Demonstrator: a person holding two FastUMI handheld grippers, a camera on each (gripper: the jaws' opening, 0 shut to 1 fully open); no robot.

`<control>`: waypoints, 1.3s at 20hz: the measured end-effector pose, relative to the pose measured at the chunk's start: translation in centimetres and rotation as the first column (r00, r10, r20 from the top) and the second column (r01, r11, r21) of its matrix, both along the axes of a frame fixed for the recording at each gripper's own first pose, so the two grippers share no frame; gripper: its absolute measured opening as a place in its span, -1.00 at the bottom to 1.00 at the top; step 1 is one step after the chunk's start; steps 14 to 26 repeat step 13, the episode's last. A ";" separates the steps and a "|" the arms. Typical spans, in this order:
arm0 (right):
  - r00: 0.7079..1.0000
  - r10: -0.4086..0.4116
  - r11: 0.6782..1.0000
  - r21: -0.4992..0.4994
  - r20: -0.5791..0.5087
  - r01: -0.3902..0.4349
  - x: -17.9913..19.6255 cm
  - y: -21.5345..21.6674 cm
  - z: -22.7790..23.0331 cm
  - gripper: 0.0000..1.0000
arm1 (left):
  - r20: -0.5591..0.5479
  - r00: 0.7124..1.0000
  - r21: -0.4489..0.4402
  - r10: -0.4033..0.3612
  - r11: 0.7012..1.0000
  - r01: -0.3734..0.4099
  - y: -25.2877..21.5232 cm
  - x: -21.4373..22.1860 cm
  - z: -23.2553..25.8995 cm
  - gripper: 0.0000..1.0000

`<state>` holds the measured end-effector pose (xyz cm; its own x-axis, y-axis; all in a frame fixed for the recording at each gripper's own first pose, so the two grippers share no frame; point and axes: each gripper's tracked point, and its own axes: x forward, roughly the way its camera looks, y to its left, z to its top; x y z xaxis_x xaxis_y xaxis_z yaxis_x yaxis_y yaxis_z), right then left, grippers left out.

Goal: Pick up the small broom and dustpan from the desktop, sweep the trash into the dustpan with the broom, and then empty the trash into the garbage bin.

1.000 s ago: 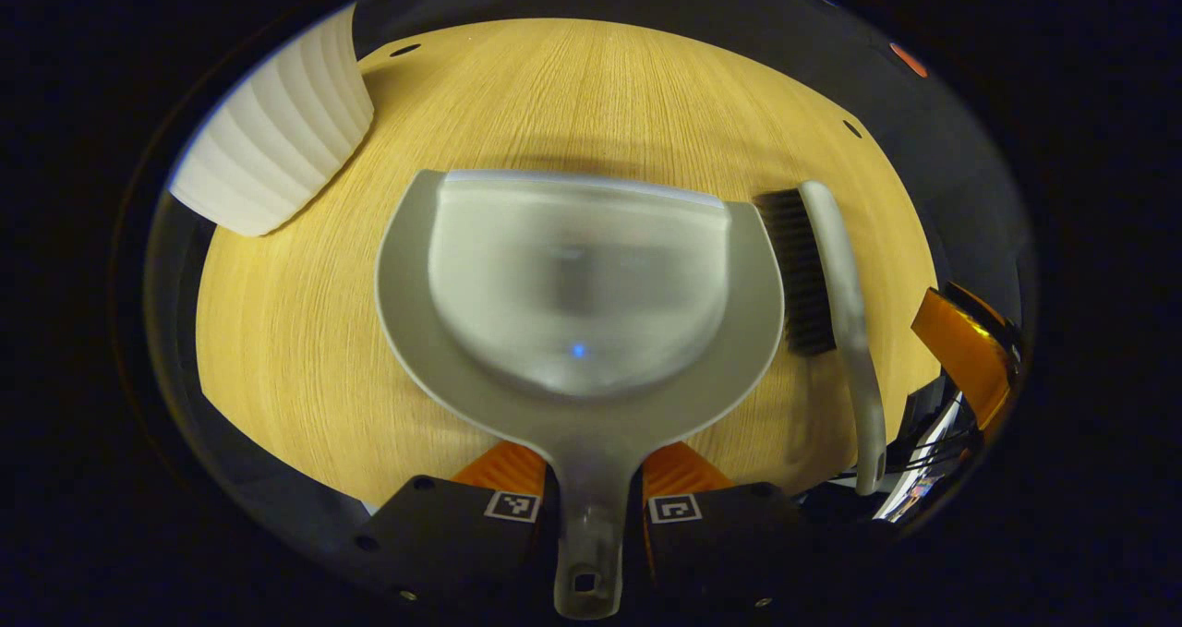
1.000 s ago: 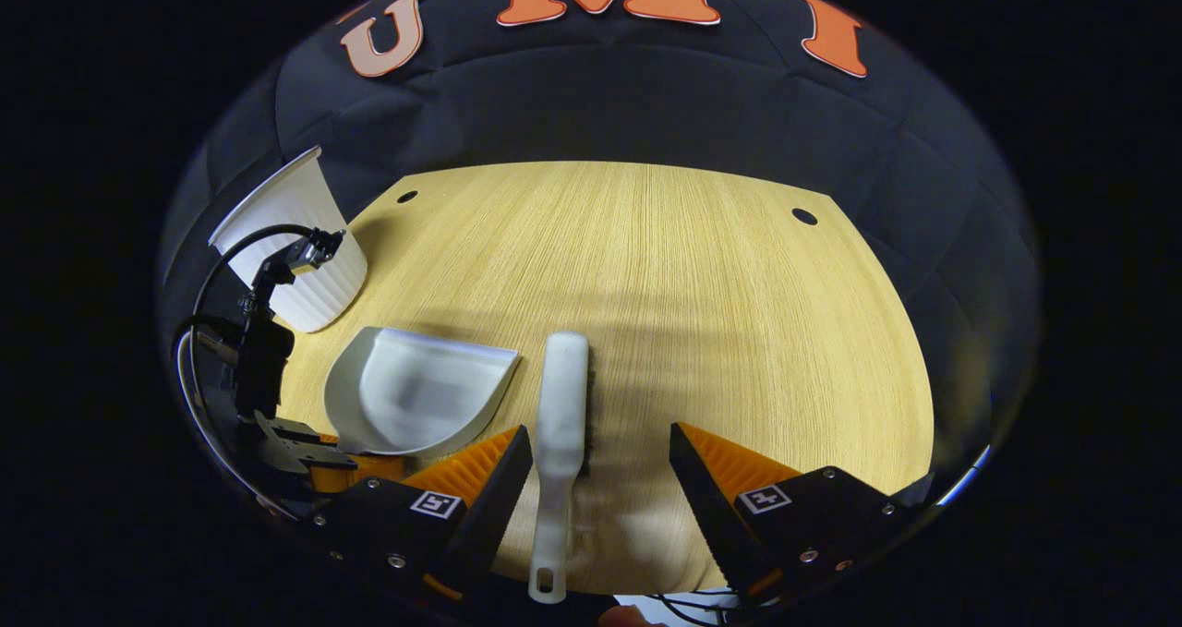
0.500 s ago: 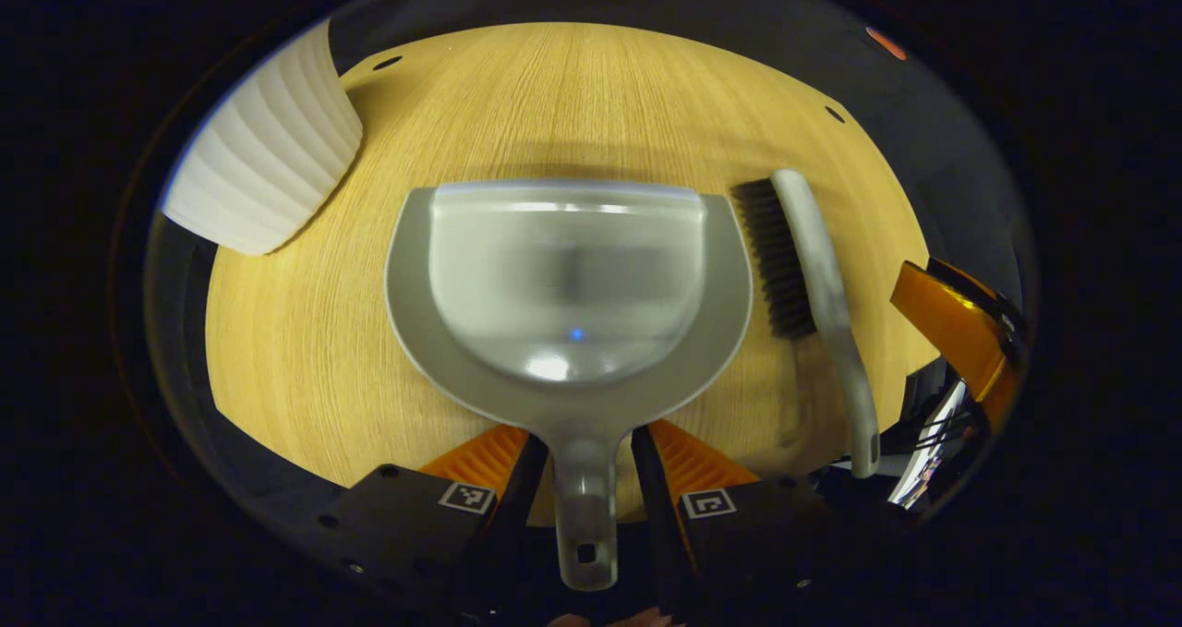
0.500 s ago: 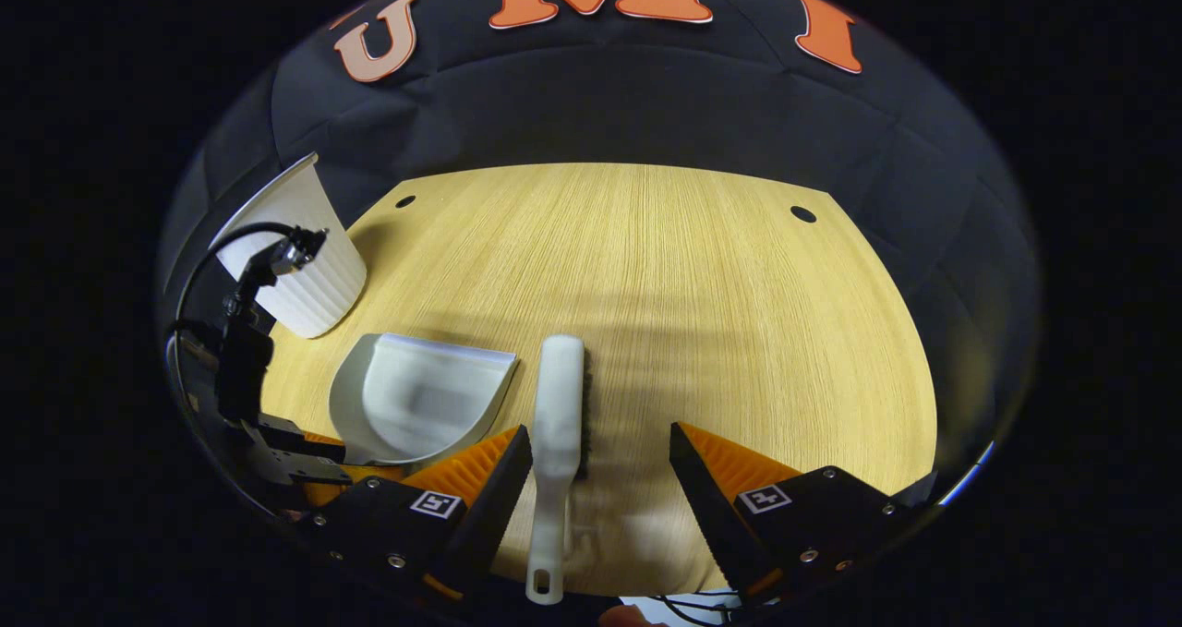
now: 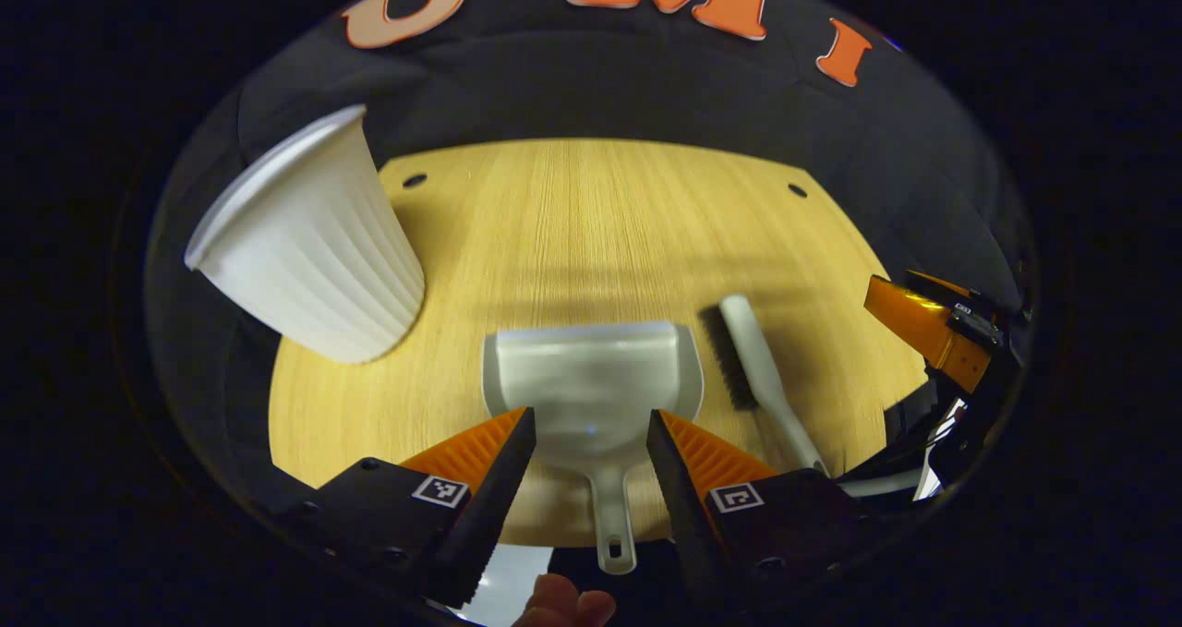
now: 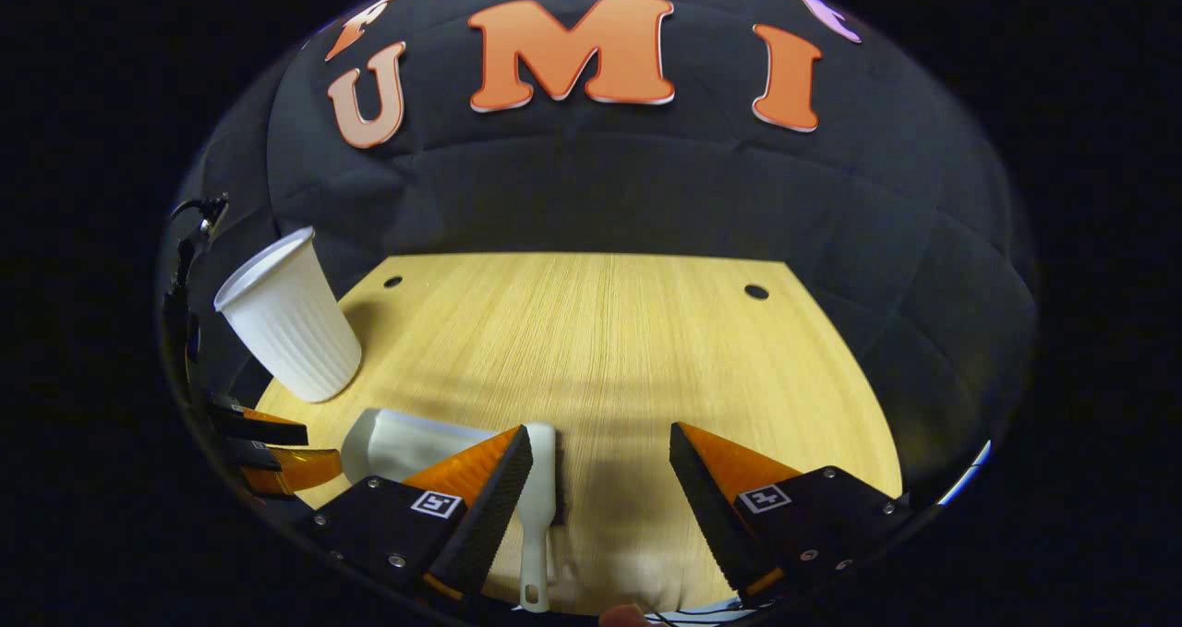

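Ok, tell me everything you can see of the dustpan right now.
The dustpan is pale grey, plastic-looking, with a flat front lip, raised curved walls and a short handle ending in a hang hole. It lies flat on the wooden desktop, lip toward the booth wall, empty of trash. Its handle sits between the open fingers of the left tool, not gripped. The broom lies beside it, the white bin stands off to its other side.

Desktop — pale wood-grain top, two small dark holes near its far corners. On it: white ribbed garbage bin, standing upright, far left of the left gripper's fingers; grey dustpan, flat, handle lying between those fingers; small broom — just right of the dustpan, bristles facing it.
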<state>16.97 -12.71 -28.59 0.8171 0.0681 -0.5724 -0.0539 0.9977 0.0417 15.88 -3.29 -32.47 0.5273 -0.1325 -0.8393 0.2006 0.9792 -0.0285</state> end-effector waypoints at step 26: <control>0.883 0.021 0.999 -0.053 0.470 0.004 2.8 0.8 19.8 0.85 | 0.618 0.784 -0.036 0.056 0.998 -0.043 -3.1 6.9 21.7 0.58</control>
